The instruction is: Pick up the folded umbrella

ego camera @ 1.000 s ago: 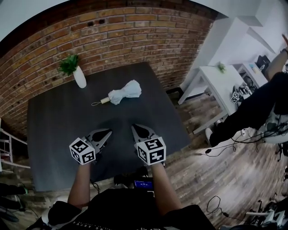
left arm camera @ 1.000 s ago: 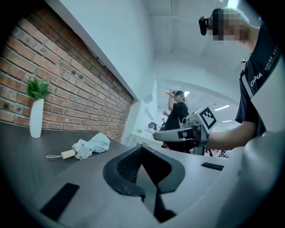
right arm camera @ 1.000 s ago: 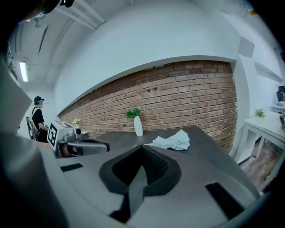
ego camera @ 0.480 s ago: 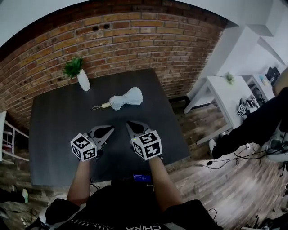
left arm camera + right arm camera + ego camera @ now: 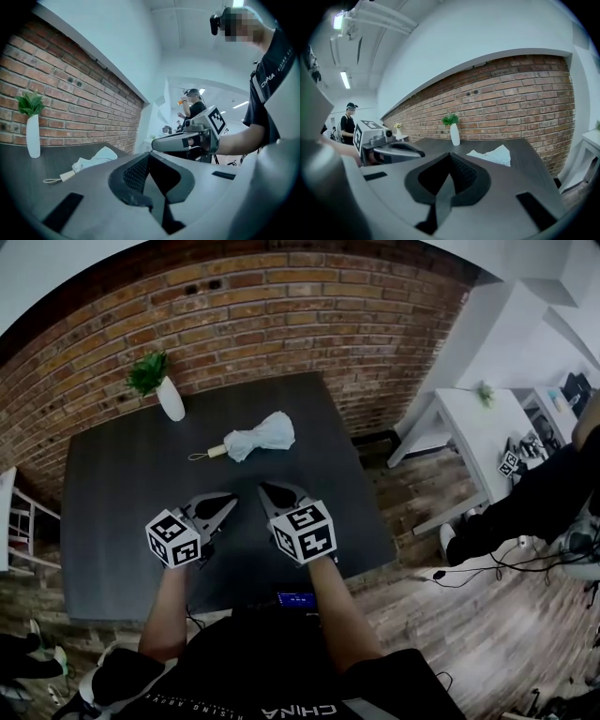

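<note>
The folded umbrella (image 5: 255, 439), pale blue-white with a tan handle and a wrist loop at its left end, lies on the dark grey table (image 5: 112, 493) towards the far side. It also shows in the left gripper view (image 5: 91, 161) and the right gripper view (image 5: 492, 155). My left gripper (image 5: 228, 500) and my right gripper (image 5: 265, 489) hover side by side over the table's near half, well short of the umbrella. Both are shut with nothing between their jaws (image 5: 149, 154) (image 5: 450, 154).
A white vase with a green plant (image 5: 169, 397) stands at the table's far left, by the brick wall. To the right are a white side table (image 5: 478, 427), a seated person's legs (image 5: 544, 484) and cables on the wood floor (image 5: 487, 559).
Both grippers have moved a little farther over the table towards the umbrella, the right one turning slightly left. Both stayed shut. The umbrella has not moved.
</note>
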### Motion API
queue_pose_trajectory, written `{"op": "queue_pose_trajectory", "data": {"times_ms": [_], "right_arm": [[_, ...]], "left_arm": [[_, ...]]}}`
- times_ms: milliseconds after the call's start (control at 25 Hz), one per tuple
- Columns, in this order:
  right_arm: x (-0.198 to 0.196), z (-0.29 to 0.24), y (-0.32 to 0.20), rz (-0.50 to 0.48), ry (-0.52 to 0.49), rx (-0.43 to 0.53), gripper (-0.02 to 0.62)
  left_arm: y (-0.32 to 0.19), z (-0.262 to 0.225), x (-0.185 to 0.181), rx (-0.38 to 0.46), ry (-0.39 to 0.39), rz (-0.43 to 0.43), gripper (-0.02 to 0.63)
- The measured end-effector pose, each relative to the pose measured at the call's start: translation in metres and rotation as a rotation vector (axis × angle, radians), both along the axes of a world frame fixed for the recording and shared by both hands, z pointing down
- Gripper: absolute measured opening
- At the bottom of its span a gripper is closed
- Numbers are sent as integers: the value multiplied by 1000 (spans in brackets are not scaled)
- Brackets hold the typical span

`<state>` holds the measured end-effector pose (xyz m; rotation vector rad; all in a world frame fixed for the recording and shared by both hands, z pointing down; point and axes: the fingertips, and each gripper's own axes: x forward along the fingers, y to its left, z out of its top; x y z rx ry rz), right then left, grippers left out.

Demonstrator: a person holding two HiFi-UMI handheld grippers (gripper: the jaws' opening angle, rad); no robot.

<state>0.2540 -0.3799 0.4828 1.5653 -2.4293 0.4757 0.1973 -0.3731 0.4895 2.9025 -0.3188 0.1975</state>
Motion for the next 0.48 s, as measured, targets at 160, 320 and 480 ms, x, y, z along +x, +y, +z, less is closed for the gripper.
{"op": "queue_pose_trajectory", "data": {"times_ms": [160, 320, 480], "right_arm": [[6, 3, -4, -6, -16, -5, 8], [9, 6, -7, -28, -31, -3, 8], [13, 7, -11, -64, -38, -2, 8]], "left_arm": [[-4, 5, 5, -5, -20, -16, 2], [-10, 8, 6, -10, -26, -44, 2], [-14, 9, 12, -17, -25, -71, 2]]}}
